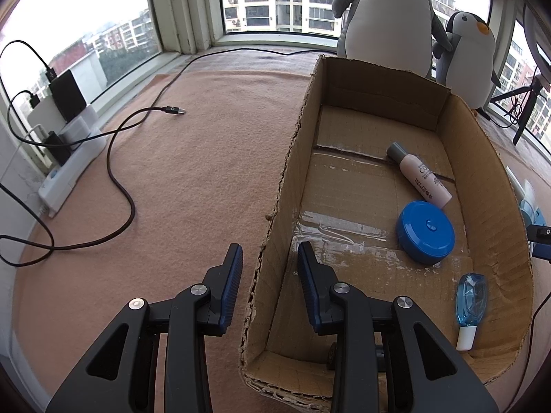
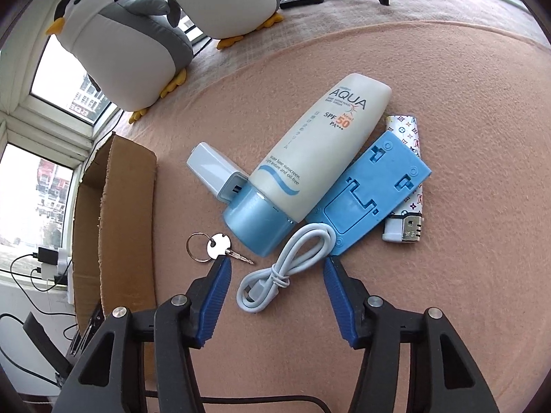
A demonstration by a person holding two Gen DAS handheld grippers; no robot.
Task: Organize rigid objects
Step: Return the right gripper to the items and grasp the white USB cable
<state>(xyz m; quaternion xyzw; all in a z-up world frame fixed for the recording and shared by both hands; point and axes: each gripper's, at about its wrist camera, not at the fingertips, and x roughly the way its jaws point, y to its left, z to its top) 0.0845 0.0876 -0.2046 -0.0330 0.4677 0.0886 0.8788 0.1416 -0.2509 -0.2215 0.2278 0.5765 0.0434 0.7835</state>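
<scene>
Left wrist view shows the pink-covered bench (image 1: 193, 179) with a cardboard box (image 1: 482, 186) standing on it, two plush penguins (image 1: 389, 10) behind the box at the window, and a black cable (image 1: 120, 186) trailing over the cover. Inside the box lie a pink bottle (image 1: 422, 175) on its side, a round blue tin (image 1: 425, 231) just beside the bottle's base, and a clear blue correction tape (image 1: 470, 304) near the right wall. The left gripper (image 1: 270, 258) is spread wide and holds nothing, its fingers either side of the box's left wall, one inside and one outside. Right wrist view looks down on the loose things beside the box: a sunscreen tube (image 2: 310, 165) lying slantwise, its blue cap toward the gripper; a blue plastic block (image 2: 372, 196) touching the tube's right side and lying across a patterned lighter (image 2: 408, 175); a white case (image 2: 215, 170) against the tube's left; a coiled white cord (image 2: 286, 268); and a key (image 2: 220, 246) on a ring. The right gripper (image 2: 277, 263) is wide and empty, with the cord between its fingers and the key at its left fingertip.
</scene>
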